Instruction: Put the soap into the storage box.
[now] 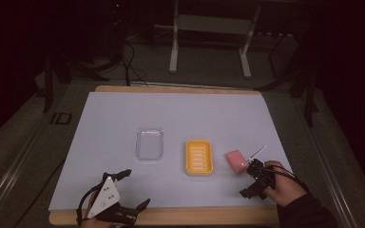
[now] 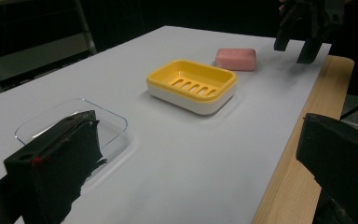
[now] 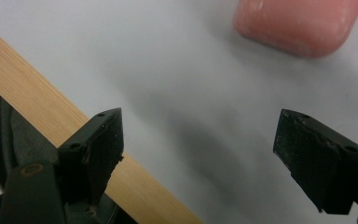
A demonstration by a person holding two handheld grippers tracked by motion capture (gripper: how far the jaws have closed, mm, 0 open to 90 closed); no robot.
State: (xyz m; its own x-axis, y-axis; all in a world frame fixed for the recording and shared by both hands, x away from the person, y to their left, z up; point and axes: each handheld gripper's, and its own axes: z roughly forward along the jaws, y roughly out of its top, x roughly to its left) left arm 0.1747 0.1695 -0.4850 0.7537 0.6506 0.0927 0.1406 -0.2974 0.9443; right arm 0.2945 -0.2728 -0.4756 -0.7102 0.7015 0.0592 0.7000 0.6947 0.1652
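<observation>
Three things (image 1: 149, 143) (image 1: 199, 157) (image 1: 235, 160) on white sheet (image 1: 109, 123)

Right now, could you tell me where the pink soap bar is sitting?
In the high view the pink soap bar lies on the white table cover, right of the yellow soap dish, just ahead of the open right gripper.

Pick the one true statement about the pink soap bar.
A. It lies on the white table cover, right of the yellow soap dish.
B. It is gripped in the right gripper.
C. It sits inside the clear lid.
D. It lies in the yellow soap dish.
A: the pink soap bar rests on the white table cover beside the yellow soap dish, and the right gripper, jaws open, holds nothing.
</observation>
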